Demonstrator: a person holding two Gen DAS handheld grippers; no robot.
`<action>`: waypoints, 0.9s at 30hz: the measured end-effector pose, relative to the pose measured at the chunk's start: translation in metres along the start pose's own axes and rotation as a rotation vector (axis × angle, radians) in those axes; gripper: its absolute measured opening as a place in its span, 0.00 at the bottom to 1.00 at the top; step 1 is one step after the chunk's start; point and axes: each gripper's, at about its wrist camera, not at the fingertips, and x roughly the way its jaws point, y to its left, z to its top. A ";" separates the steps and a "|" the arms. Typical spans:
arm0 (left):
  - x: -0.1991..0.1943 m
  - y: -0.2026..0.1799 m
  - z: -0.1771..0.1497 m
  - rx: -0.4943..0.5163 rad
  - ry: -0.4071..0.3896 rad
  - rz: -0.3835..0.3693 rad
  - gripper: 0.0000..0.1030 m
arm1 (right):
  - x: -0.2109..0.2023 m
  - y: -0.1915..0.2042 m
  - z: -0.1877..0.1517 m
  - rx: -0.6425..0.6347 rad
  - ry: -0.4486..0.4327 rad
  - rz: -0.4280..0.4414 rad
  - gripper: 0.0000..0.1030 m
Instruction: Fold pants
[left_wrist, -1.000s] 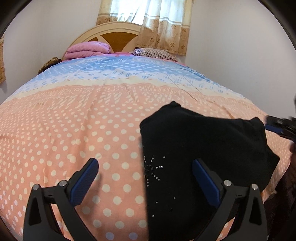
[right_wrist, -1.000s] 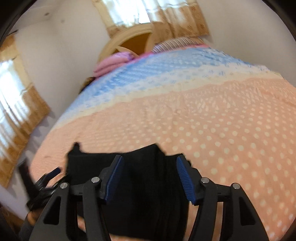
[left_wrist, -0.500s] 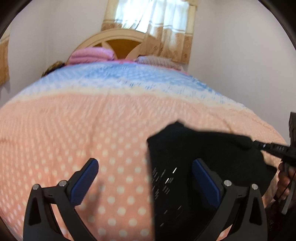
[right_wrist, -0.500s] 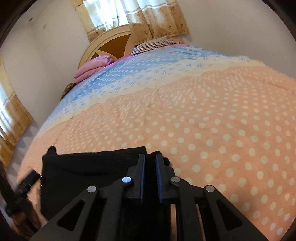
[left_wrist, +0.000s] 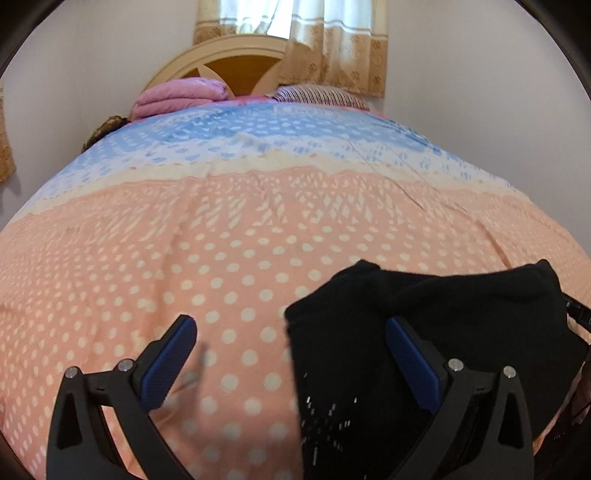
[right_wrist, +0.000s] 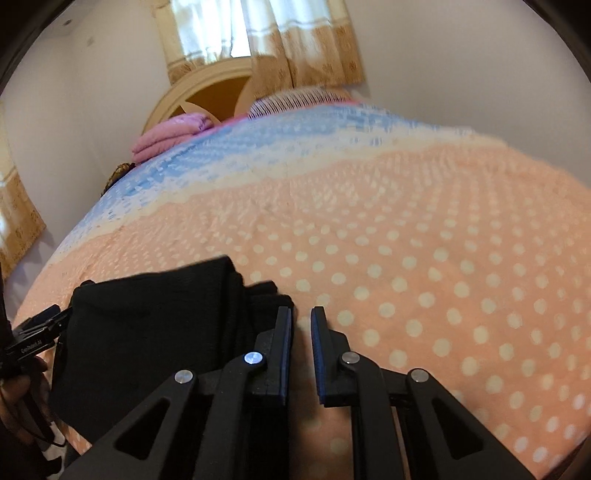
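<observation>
Right gripper (right_wrist: 300, 319) shifted right off black pants (right_wrist: 155, 332) since half-second ago; jaws narrow, nothing between. Left gripper (left_wrist: 291, 339) wide, straddling pants' left edge. Pants folded, near edge of dotted bedspread (left_wrist: 184, 258).

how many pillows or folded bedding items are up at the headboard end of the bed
2 visible: a folded pink quilt on the left by the arched wooden headboard, and a striped pillow to its right, under the patterned curtain. More may be hidden behind the bed's curve.
</observation>
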 end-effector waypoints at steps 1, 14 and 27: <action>-0.005 -0.001 -0.003 -0.005 -0.005 0.002 1.00 | -0.009 0.004 0.001 -0.009 -0.034 -0.004 0.12; -0.038 -0.019 -0.040 0.062 0.001 -0.041 1.00 | -0.043 0.075 -0.035 -0.235 0.024 0.153 0.49; -0.033 -0.019 -0.046 0.039 0.029 -0.077 1.00 | -0.036 0.072 -0.059 -0.325 0.070 0.054 0.38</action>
